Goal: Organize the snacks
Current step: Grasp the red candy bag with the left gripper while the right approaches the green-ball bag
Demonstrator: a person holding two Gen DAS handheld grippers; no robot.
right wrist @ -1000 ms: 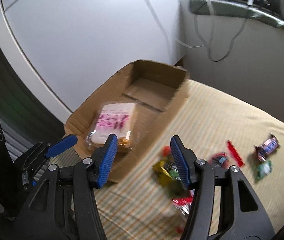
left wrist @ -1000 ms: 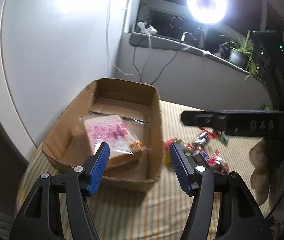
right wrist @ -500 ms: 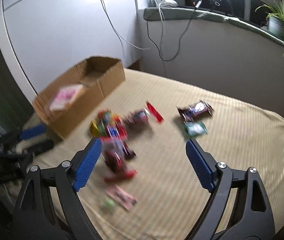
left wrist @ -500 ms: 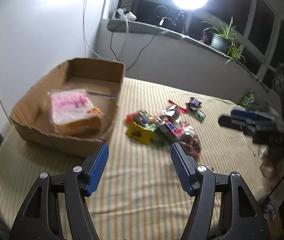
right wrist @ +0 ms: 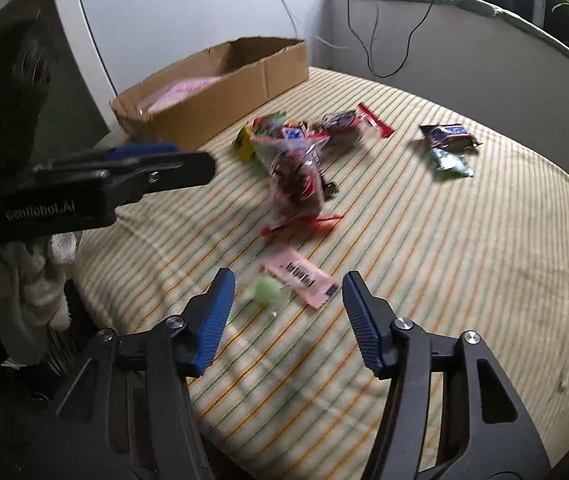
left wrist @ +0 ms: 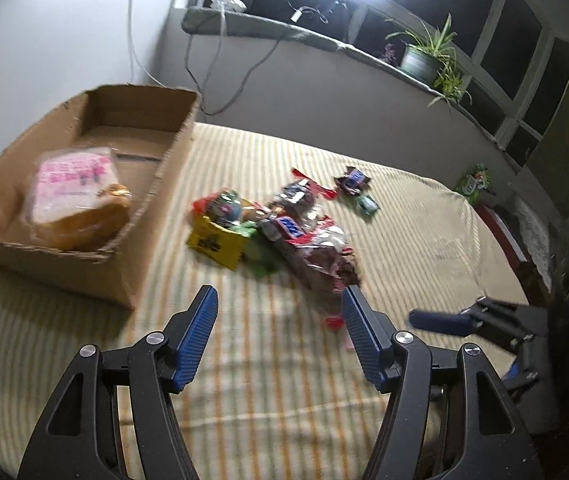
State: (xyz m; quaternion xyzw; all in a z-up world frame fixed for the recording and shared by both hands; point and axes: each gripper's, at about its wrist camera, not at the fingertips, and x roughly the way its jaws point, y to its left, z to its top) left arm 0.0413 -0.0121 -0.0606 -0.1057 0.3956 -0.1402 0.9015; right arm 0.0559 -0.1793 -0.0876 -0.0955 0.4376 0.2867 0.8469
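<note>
A heap of wrapped snacks lies mid-table on the striped cloth, just right of a cardboard box that holds a pink-labelled packet. Two more wrappers lie apart at the far right, and a pink barcoded sachet and a green sweet lie nearest. The right gripper hangs open above those two, empty. The left gripper is open too, holding nothing, near the heap.
</note>
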